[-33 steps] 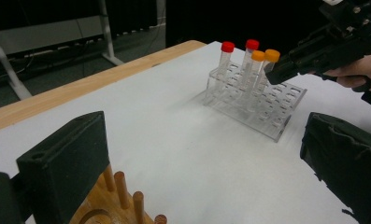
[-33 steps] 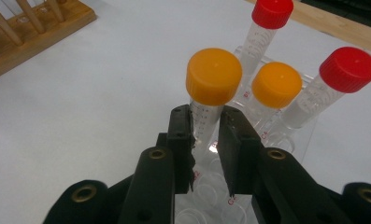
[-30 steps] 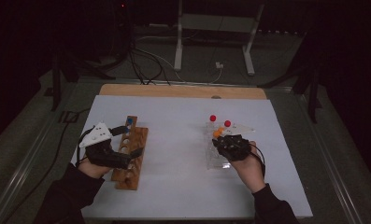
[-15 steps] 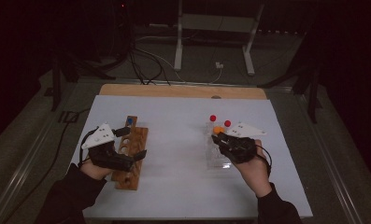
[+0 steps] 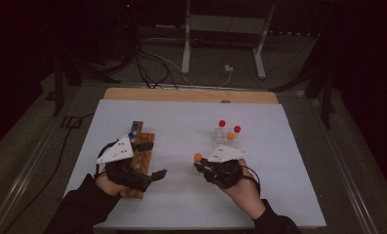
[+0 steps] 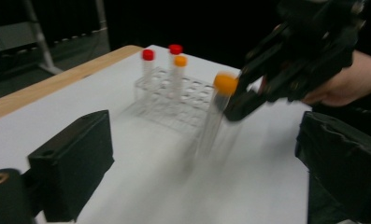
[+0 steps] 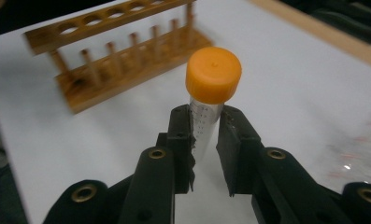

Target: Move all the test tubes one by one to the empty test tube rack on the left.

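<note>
Right hand-held gripper (image 7: 204, 140) clamps the upright orange-capped tube (image 7: 210, 100); the wooden rack (image 5: 141, 151) lies to its left, nearer the open left hand-held gripper (image 5: 154, 175).

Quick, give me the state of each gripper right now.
Left gripper: open, jaws spread wide, nothing between them.
Right gripper: shut on the orange-capped tube, held upright just below its cap.

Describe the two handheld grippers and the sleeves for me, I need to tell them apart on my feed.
Both are black two-jaw tools. The left gripper and the right gripper each carry a pale grey three-cornered plate on top with small dark dots. Brass-coloured eyelets sit in the jaw arms. A thin black cable loops behind the right one. The sleeves are dark.
</note>
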A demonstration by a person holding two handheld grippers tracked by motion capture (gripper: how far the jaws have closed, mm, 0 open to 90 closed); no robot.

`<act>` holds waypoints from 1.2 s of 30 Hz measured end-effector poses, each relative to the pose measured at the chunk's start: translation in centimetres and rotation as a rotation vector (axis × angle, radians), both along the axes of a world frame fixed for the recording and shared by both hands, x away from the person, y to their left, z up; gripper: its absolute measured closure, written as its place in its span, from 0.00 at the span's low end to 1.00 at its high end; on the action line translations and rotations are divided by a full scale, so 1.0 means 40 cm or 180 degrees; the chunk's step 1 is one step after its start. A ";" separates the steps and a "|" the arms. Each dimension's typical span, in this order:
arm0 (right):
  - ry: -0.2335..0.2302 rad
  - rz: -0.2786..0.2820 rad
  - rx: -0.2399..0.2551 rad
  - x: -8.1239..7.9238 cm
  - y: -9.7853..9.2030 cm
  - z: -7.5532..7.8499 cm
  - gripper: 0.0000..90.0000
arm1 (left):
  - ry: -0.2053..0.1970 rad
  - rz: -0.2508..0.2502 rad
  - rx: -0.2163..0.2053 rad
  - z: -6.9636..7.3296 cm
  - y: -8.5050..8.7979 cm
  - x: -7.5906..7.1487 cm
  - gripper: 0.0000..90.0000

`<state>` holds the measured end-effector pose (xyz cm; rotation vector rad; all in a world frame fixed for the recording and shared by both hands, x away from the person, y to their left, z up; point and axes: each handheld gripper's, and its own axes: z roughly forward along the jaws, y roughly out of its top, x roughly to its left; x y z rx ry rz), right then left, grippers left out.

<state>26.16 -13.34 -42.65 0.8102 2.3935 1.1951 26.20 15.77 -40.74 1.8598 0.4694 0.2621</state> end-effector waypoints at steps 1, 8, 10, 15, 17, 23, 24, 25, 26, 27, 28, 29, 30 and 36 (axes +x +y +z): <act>0.0016 0.0047 -0.0020 -0.004 0.009 -0.006 0.83 | -0.0003 -0.0045 0.0001 -0.001 -0.007 -0.003 0.07; 0.0114 0.0258 -0.0022 -0.029 0.052 -0.023 0.83 | -0.0012 -0.0188 0.0146 -0.019 -0.060 -0.018 0.24; 0.0122 0.0309 -0.0030 -0.034 0.057 -0.023 0.83 | -0.0024 -0.0205 0.0182 -0.026 -0.071 -0.019 0.30; 0.0136 0.0362 0.0021 -0.042 0.061 -0.015 0.83 | -0.0043 -0.0248 0.0247 -0.041 -0.096 -0.017 0.45; 0.0128 0.0383 0.0008 -0.046 0.064 -0.014 0.83 | -0.0044 -0.0255 0.0256 -0.046 -0.103 -0.015 0.51; 0.0144 0.0422 -0.0014 -0.049 0.068 -0.017 0.83 | -0.0069 -0.0314 0.0316 -0.055 -0.117 -0.012 0.66; 0.0146 0.0427 -0.0024 -0.050 0.070 -0.017 0.83 | -0.0074 -0.0318 0.0313 -0.056 -0.118 -0.011 0.67; 0.0147 0.0429 -0.0028 -0.050 0.071 -0.018 0.83 | -0.0076 -0.0328 0.0312 -0.056 -0.119 -0.011 0.70; 0.0150 0.0436 -0.0033 -0.050 0.072 -0.019 0.83 | -0.0073 -0.0328 0.0318 -0.056 -0.120 -0.011 0.73; 0.0151 0.0433 -0.0029 -0.051 0.072 -0.019 0.83 | -0.0061 -0.0346 0.0314 -0.057 -0.121 -0.010 0.75; 0.0148 0.0435 -0.0031 -0.051 0.073 -0.019 0.83 | -0.0082 -0.0348 0.0319 -0.057 -0.121 -0.011 0.78; 0.0148 0.0438 -0.0031 -0.051 0.073 -0.019 0.83 | -0.0082 -0.0338 0.0324 -0.057 -0.121 -0.011 0.78; 0.0152 0.0435 -0.0031 -0.051 0.072 -0.019 0.83 | -0.0077 -0.0336 0.0325 -0.056 -0.121 -0.010 0.79; 0.0162 0.0438 0.0001 -0.050 0.069 -0.017 0.83 | -0.0123 -0.0350 0.0318 -0.054 -0.119 -0.009 0.80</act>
